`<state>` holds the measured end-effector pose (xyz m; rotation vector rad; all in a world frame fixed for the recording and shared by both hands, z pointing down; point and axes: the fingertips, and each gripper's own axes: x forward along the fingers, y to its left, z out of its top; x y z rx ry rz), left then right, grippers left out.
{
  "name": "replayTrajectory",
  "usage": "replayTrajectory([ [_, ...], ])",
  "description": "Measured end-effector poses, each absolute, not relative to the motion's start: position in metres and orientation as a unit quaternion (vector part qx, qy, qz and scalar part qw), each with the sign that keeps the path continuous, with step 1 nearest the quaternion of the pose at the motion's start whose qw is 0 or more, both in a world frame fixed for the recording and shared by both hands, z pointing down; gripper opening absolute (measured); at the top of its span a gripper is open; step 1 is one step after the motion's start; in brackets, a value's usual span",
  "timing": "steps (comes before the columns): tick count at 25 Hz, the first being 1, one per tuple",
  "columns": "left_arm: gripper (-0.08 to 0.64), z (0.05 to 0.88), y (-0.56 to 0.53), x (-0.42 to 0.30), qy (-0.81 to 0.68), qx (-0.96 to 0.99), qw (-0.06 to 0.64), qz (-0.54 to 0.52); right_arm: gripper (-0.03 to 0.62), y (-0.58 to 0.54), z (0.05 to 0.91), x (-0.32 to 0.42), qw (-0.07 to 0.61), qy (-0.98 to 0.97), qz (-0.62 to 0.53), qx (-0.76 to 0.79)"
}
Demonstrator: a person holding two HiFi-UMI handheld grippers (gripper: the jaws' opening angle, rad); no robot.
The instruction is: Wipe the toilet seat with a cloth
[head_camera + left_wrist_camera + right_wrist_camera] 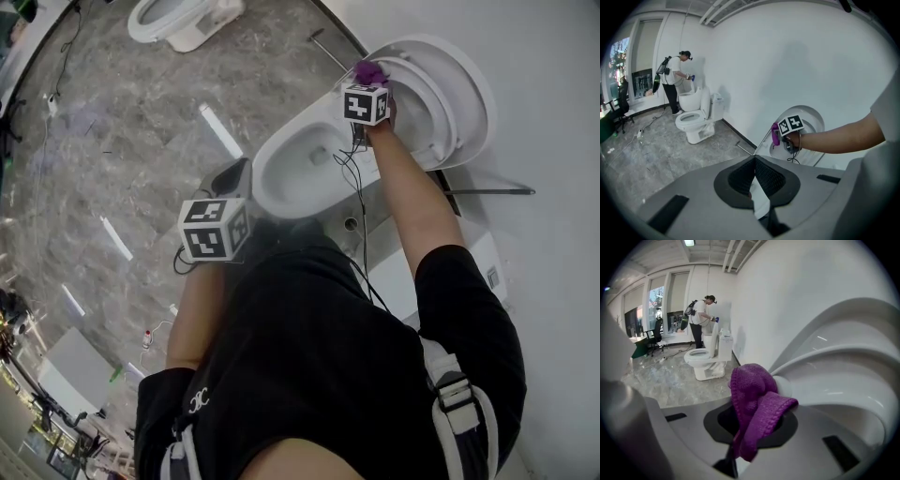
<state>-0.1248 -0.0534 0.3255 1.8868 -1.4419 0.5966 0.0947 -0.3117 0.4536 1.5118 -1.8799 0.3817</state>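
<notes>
Looks like a big bare work room, not a home bathroom. Two white toilets, a near toilet (pixel 281 161) and a second toilet (pixel 693 123), out in the open by one white wall (pixel 787 61). Gray stone floor (pixel 141 122) with loose cables (pixel 54 105), a desk chair (pixel 656 337) beside big windows (pixel 658 298).

No words or numbers are showing clearly enough to read. The white cube on the left (pixel 214 228) and the white cube on the right (pixel 366 103) are only showing black square patterns. A small white curly logo (pixel 197 401) is sitting on the black shirt (pixel 309 347). A tiny grey label (pixel 492 277) on the white toilet tank (pixel 473 246) is looking too small to read.
</notes>
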Motion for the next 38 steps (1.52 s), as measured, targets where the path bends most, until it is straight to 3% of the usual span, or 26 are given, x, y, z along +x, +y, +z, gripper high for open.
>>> replayTrajectory([
  [10,0.000,0.342,-0.062,-0.135,-0.543,0.724,0.352,0.240,0.054,-0.341,0.467,0.091,0.310,-0.685,0.228,0.619],
  [30,0.000,0.423,-0.073,-0.139,-0.522,0.718,0.377,0.264,0.054,-0.343,0.594,0.067,0.367,-0.681,0.210,0.598],
  [38,0.000,0.430,-0.073,-0.139,-0.510,0.725,0.382,0.263,0.054,-0.311,0.606,0.053,0.379,-0.695,0.217,0.572],
])
